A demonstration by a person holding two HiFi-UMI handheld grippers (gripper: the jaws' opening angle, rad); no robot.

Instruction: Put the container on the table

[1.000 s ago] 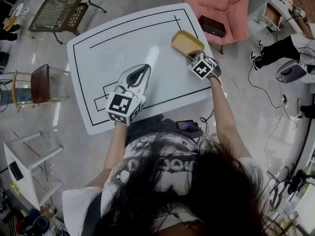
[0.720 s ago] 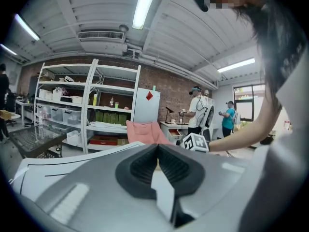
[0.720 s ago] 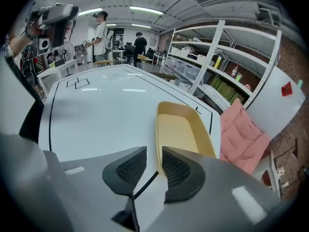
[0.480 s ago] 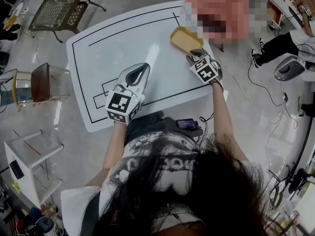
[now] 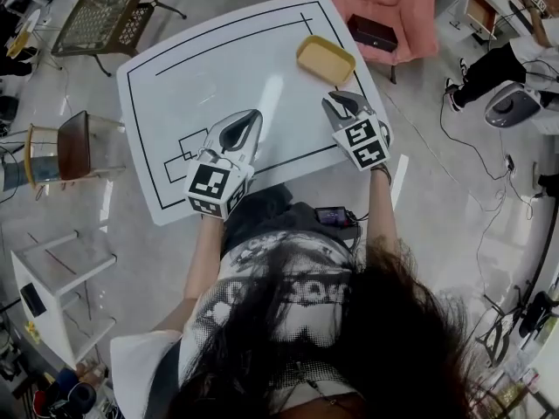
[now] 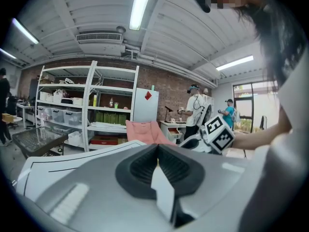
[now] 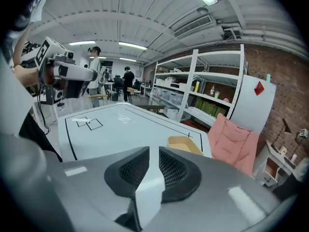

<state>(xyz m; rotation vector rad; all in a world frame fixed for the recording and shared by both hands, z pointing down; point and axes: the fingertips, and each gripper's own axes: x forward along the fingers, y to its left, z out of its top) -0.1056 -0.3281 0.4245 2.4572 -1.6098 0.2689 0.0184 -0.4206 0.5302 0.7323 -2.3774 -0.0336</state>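
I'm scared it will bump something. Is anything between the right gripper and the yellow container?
Nothing visible. Only bare table lies between the right gripper, whose fingers are closing on nothing, and the yellow container.

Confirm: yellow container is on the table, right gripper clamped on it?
Not clamped. The container is on the table, but the right gripper is off it, jaws closing with nothing between them; see the right gripper view.
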